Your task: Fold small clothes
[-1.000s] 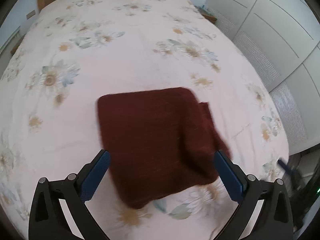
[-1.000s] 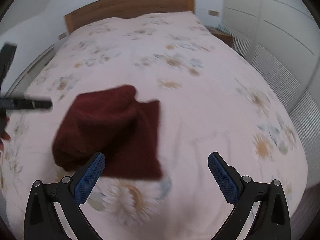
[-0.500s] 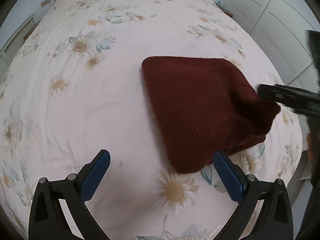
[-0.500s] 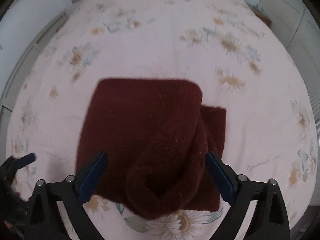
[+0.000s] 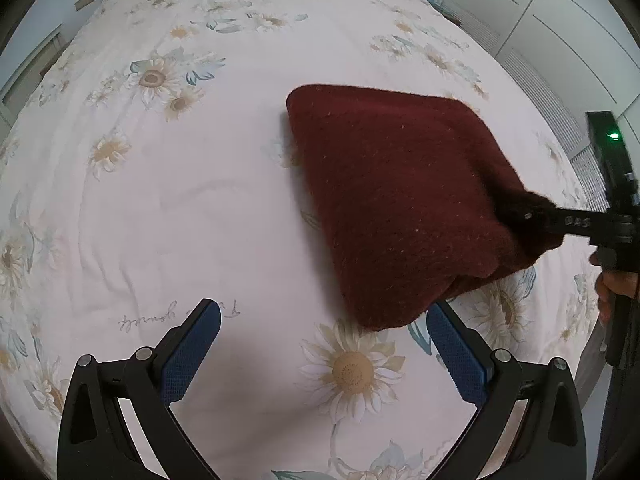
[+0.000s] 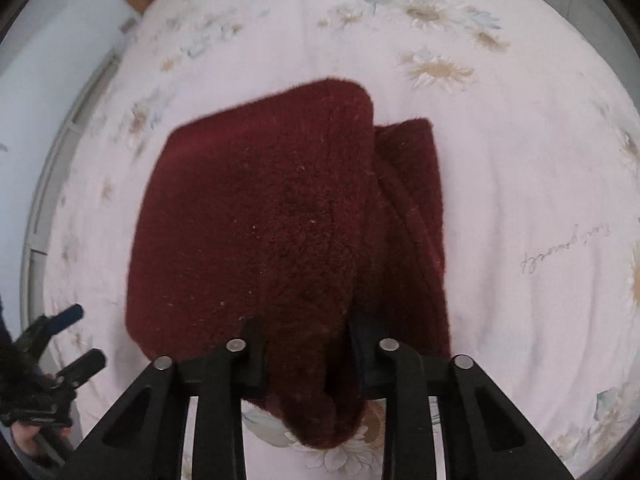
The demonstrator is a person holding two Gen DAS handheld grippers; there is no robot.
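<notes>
1. Step in hand: gripping for a further fold. The garment point(image 6: 256, 220), dark red and already partly folded, lies on the bed point(image 5: 200, 208).
2. Right gripper point(image 6: 306, 332): jaws have just been closing and now pinch the garment's near edge.
3. Left gripper point(image 5: 320, 344): wide open, empty, angled down over bare sheet just beside the garment.
4. Next move, by judgement: lift the pinched edge and carry it across without dragging the layers.

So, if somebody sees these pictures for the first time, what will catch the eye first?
First the dark red knitted garment, folded on the pale flowered bedspread. Next, the right tongs, which have just been closing and pinch its near edge. The left tongs hover open beside it, empty.
</notes>
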